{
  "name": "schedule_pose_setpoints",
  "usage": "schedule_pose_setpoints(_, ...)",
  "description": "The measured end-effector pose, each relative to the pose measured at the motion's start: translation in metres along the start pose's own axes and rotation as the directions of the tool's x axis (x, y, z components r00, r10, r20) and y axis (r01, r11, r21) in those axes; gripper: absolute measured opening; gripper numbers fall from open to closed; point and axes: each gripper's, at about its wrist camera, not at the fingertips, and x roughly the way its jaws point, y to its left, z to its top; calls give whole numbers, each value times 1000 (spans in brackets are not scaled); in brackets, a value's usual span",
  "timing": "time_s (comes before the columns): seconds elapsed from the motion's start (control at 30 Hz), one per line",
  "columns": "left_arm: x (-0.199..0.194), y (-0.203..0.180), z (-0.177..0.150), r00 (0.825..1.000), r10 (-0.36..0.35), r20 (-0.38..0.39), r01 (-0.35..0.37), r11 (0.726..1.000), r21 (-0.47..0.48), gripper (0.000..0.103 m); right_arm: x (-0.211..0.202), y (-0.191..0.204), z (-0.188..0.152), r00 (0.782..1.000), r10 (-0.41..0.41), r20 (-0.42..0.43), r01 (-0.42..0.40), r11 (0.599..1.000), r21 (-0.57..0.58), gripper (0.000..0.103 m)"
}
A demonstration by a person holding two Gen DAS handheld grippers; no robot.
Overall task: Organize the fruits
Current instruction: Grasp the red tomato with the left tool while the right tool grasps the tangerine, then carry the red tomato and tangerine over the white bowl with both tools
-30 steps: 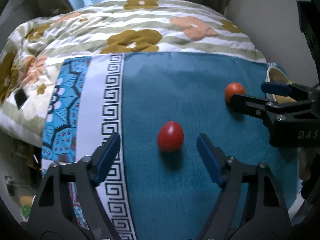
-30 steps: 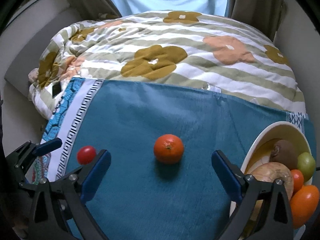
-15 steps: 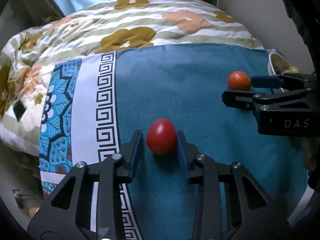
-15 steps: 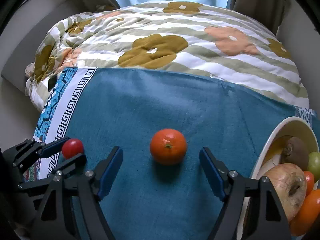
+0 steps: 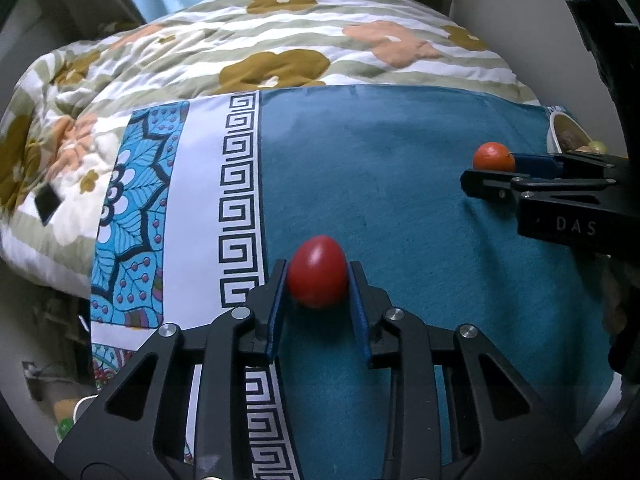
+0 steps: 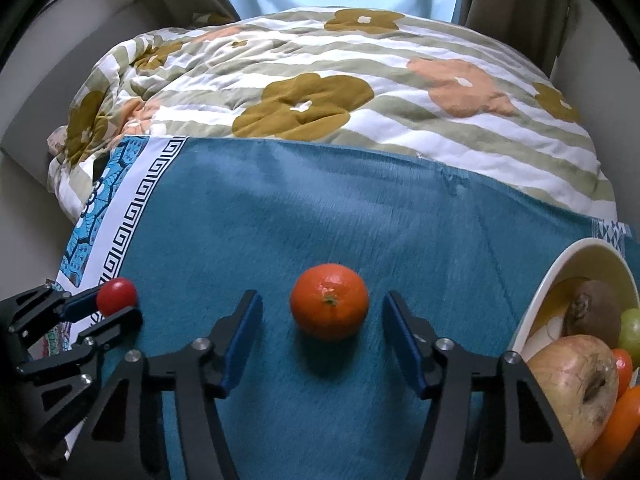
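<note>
Several fruits already sit in the bowl (image 6: 536, 304), while the left gripper (image 5: 318, 280) pinches the red tomato (image 5: 317, 270) and the right gripper (image 6: 322, 320), spread wide, straddles the tangerine (image 6: 329, 301).

Floral quilted bed (image 6: 360, 92), teal cloth (image 6: 320, 216) laid on it

You can read only one marking: the pale letters "DAS" printed on the black body of the right claw (image 5: 490, 174), seen from your left wrist camera. The letters run toward the picture's right edge, so you cannot tell whether the word goes on. The right wrist camera shows you no readable text.
</note>
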Motion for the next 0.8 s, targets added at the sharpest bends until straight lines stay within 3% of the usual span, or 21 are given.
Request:
schedule_pose_setpoints(0.1,-2,-3,-2,1000,10,1,-10,1000,1,34,0,1,0,1000,-13,3,13,1000,-24,34)
schedule_pose_setpoints(0.5,-19,-12,-5,999,39,24,-38,999,-26,33,-29,2,-7,998,25,50,-23,998,-51,34)
schedule_pose_setpoints(0.8,-74,-36,-1,992,80,98,-77,996,-41,34,-90,-9,-23,991,46,128,-40,998,-53,34)
